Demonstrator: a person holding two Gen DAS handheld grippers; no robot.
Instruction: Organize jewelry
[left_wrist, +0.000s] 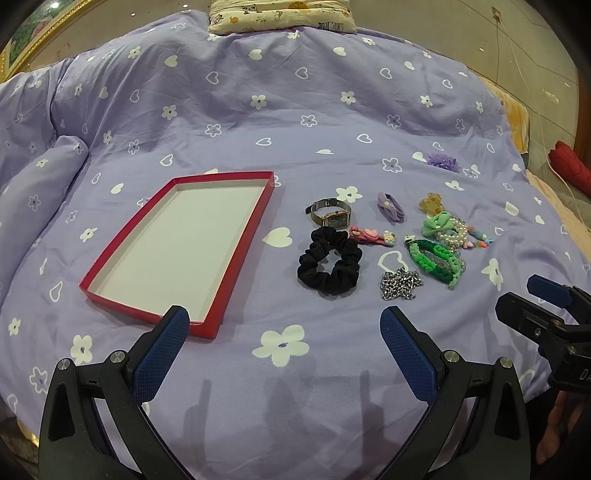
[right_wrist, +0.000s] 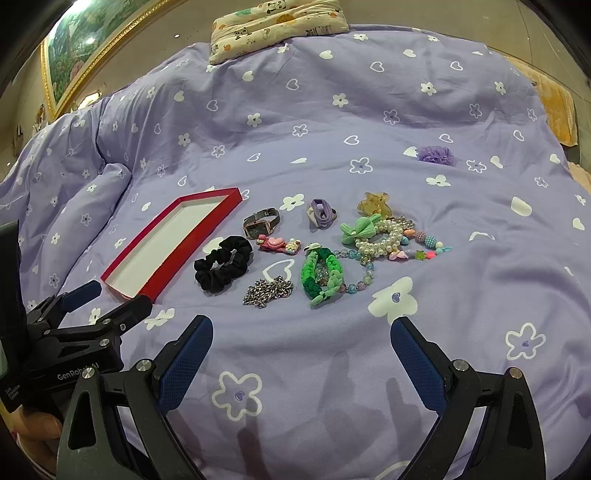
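Observation:
A shallow red tray (left_wrist: 110, 258) with a white inside lies empty on the bed; it also shows in the right wrist view (right_wrist: 173, 267). To its right lie a black scrunchie (left_wrist: 328, 260) (right_wrist: 221, 263), a watch (left_wrist: 330, 214) (right_wrist: 260, 223), a pink hair clip (left_wrist: 371, 235) (right_wrist: 277, 244), a silver chain (left_wrist: 400, 283) (right_wrist: 267, 291), a green braided band (left_wrist: 436, 262) (right_wrist: 323, 271), a pearl and bead pile (left_wrist: 454, 230) (right_wrist: 391, 238), and a purple band (left_wrist: 390, 206) (right_wrist: 322, 214). My left gripper (left_wrist: 284, 336) is open and empty, near the tray's front corner. My right gripper (right_wrist: 301, 339) is open and empty, in front of the jewelry.
A purple floral duvet (left_wrist: 280, 110) covers the bed. A purple pom scrunchie (left_wrist: 443, 162) (right_wrist: 436, 154) lies apart, farther back right. A patterned pillow (left_wrist: 280, 14) sits at the head. A duvet fold (left_wrist: 40, 173) rises left of the tray.

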